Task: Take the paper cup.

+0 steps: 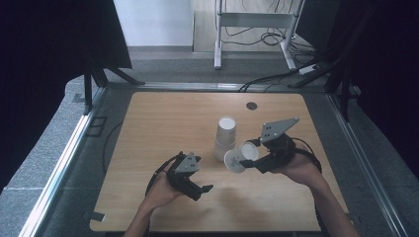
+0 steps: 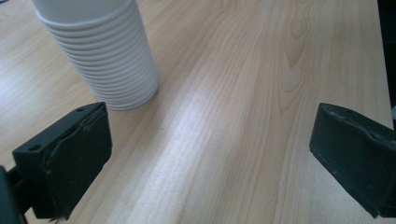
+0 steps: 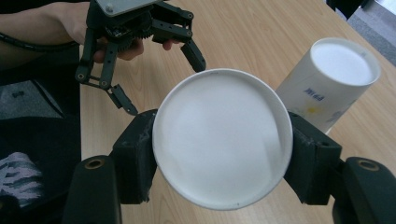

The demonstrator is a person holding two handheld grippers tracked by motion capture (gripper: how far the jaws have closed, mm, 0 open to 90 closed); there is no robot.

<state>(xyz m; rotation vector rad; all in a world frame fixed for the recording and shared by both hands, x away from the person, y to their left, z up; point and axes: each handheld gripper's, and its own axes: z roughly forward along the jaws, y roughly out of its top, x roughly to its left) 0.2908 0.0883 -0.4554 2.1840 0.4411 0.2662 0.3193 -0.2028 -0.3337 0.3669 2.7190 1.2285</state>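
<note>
A stack of white paper cups (image 1: 226, 137) stands upside down near the middle of the wooden table (image 1: 163, 123). In the left gripper view the stack (image 2: 100, 51) shows many nested rims, and in the right gripper view the stack (image 3: 329, 84) stands to the right. My right gripper (image 1: 248, 159) is shut on a single white cup (image 1: 240, 157) held on its side, just right of the stack. That cup's round base (image 3: 223, 137) sits between the right gripper's two black pads (image 3: 135, 154). My left gripper (image 1: 197, 187) stands open near the front of the table, with nothing between its pads (image 2: 70, 163).
A small dark round disc (image 1: 252, 105) lies near the table's far edge. Metal rails (image 1: 74, 143) run along both sides of the table. Black cables (image 1: 155, 175) trail from both grippers. Beyond the far edge, a desk frame (image 1: 254, 22) stands on grey floor.
</note>
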